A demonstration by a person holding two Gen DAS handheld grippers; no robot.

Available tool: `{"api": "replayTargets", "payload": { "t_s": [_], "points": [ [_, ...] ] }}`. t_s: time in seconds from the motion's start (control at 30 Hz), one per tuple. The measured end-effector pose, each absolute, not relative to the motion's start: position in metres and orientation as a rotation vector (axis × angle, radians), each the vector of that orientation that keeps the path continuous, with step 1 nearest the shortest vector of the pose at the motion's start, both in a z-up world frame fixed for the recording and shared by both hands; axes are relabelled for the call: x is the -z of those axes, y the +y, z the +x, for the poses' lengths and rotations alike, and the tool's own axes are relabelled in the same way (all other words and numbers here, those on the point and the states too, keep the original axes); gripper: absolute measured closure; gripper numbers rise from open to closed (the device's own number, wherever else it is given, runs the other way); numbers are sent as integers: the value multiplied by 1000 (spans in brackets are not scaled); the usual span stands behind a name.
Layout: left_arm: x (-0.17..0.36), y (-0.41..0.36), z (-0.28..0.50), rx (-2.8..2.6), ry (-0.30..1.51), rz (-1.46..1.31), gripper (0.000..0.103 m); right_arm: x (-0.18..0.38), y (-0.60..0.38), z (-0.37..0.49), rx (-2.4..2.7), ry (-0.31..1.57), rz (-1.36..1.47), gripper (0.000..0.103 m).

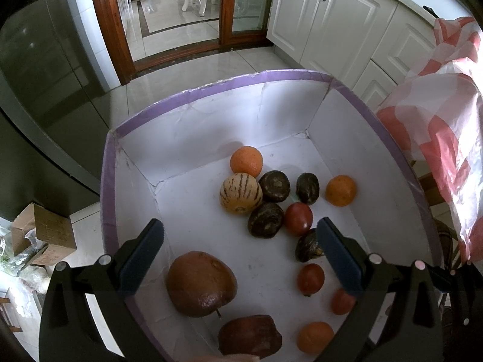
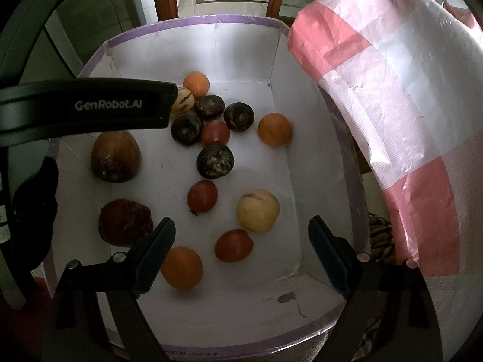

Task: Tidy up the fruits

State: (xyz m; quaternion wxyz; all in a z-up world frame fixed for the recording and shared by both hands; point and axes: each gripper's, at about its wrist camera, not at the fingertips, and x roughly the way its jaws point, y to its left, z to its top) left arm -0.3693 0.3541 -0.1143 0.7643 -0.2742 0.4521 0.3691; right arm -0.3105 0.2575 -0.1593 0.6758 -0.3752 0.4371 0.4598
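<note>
A white box with a purple rim [image 1: 211, 90] [image 2: 193, 21] holds loose fruit. Inside lie oranges [image 1: 246, 161] [image 2: 274, 129], a striped melon [image 1: 240, 193] [image 2: 182, 99], several dark round fruits [image 1: 274, 185] [image 2: 215, 161] and red tomatoes [image 1: 298, 218] [image 2: 202, 196]. There are also a big brown fruit [image 1: 201, 283] [image 2: 116, 156], a dark red fruit [image 1: 250, 336] [image 2: 125, 221] and a pale yellow fruit [image 2: 258, 210]. My left gripper [image 1: 240, 229] hangs open above the box, holding nothing. Over the near end of the box my right gripper [image 2: 241, 223] is open too. The left gripper's body [image 2: 90, 105] crosses the right wrist view.
A pink and white checked plastic bag [image 1: 437, 114] [image 2: 392, 105] stands against the box's right side. White kitchen cabinets [image 1: 332, 24] are behind, a dark fridge [image 1: 45, 75] to the left, and cardboard boxes [image 1: 42, 232] on the tiled floor.
</note>
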Motion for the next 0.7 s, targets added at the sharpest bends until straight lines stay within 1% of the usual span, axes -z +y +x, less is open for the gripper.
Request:
{"api": "replayTargets", "payload": {
  "t_s": [0.4,0.7],
  "points": [
    [115,352,-369,-812,982,-590,2,157,250,-311,-1035,982,-846,16],
    [116,353,-371,-813,1017,-587,2,146,244,-314,-1049,954,-838,16]
  ]
}}
